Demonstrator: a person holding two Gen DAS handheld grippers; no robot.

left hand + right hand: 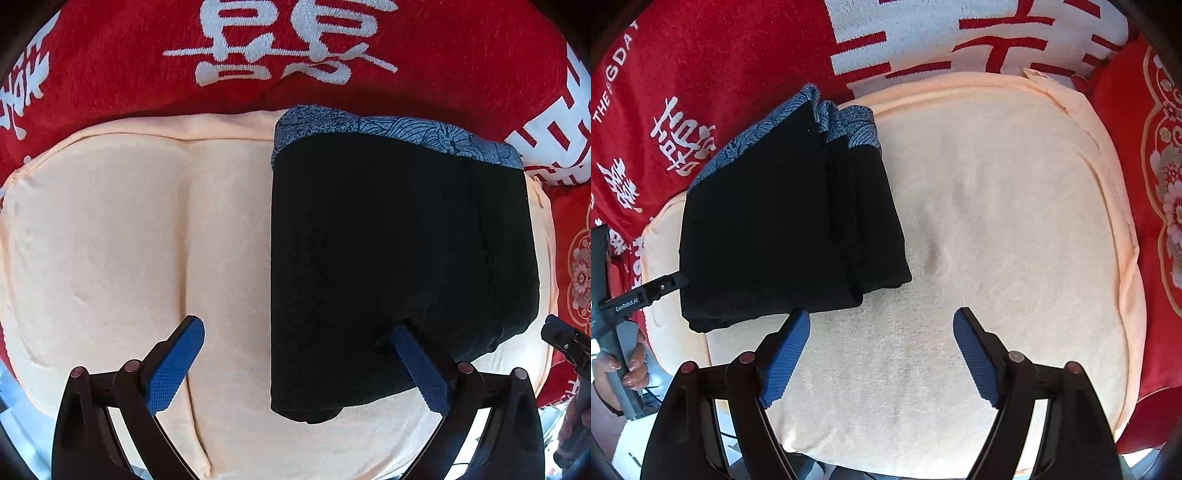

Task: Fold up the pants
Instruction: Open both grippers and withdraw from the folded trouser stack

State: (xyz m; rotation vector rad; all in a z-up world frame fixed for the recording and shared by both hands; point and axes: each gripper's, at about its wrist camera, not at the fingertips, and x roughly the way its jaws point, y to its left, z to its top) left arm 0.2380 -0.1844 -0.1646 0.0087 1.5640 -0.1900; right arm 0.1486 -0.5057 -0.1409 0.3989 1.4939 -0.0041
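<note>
Left wrist view shows your left gripper (pixel 299 332) spread wide and empty, its right blue pad over the near edge of the folded black pants with a blue patterned waistband (pixel 399 236). They lie on the cream padded cushion (pixel 110 229), which rests on a red blanket with white characters (pixel 110 55). Your right gripper (pixel 882 321) is also spread, holding nothing, just beside the pants' near corner.

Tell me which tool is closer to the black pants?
The left tool: one finger overlaps the black pants. The right tool sits beside them.
</note>
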